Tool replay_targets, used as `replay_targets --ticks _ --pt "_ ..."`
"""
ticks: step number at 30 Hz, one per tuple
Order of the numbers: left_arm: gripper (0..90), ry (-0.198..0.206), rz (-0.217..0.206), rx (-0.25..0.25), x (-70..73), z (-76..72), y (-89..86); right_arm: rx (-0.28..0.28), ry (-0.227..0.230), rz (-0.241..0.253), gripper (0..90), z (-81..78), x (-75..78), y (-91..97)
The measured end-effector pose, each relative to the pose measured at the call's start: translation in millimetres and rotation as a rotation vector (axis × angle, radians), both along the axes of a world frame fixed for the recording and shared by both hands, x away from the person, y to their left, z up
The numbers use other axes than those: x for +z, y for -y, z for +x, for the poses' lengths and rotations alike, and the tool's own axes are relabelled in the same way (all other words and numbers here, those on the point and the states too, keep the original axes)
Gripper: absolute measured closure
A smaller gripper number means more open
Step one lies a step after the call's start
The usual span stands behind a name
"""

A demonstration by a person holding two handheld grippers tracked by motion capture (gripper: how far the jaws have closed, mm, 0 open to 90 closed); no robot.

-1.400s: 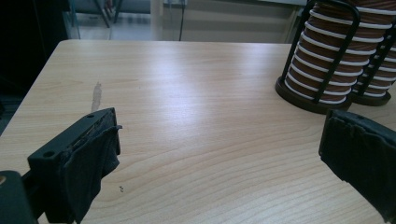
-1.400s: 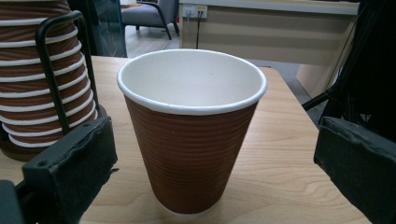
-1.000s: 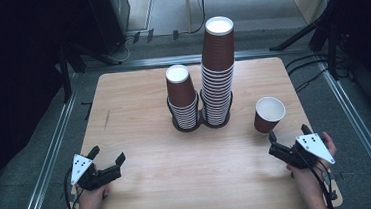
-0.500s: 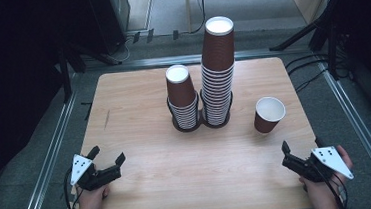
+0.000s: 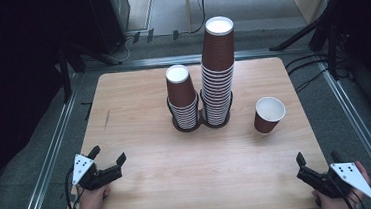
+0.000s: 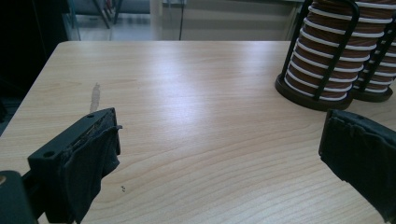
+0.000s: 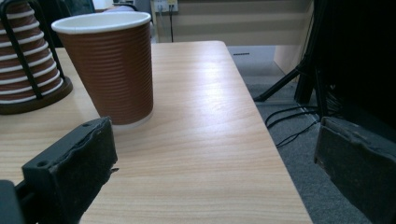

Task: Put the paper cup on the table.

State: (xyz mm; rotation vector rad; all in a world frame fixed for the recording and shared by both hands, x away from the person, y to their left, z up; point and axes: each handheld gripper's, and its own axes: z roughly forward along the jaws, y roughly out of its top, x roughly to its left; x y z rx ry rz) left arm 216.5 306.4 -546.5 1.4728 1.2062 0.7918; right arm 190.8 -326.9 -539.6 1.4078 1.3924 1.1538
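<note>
Two black grippers are held low at the near edge of the pale wooden desk (image 5: 139, 113), one in each hand. The left gripper (image 5: 109, 163) is seen at the near left corner, and its jaws are spread wide with nothing between them. The right gripper (image 5: 316, 166) is seen at the near right corner, and its jaws are spread wide too and hold nothing.

A little farther in, on the right side of the desk, a single brown ribbed paper cup with a white inside (image 5: 268, 114) is stood upright, mouth up, so its long line runs straight up and down. It is set apart from everything else. In the right gripper view the same cup (image 7: 109, 65) is seen ahead of the jaws and off to their left, near but not between them. The right gripper is much nearer to it than the left one, so the cup would best be reached from that side, it is judged, with the jaws swung a bit left and pushed forward.

Farther back, in the middle of the desk, a short stack of brown paper cups (image 5: 182, 98) and a tall stack of brown paper cups (image 5: 217, 72) are kept side by side in black wire holders.
</note>
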Motion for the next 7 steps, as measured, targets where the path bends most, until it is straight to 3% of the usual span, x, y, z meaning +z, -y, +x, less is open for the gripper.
replay_targets --ticks 7 --pt "0.0 0.009 -0.068 0.025 -0.1 -2.9 -7.2 0.01 0.008 0.029 0.0 -1.5 8.2 0.7"
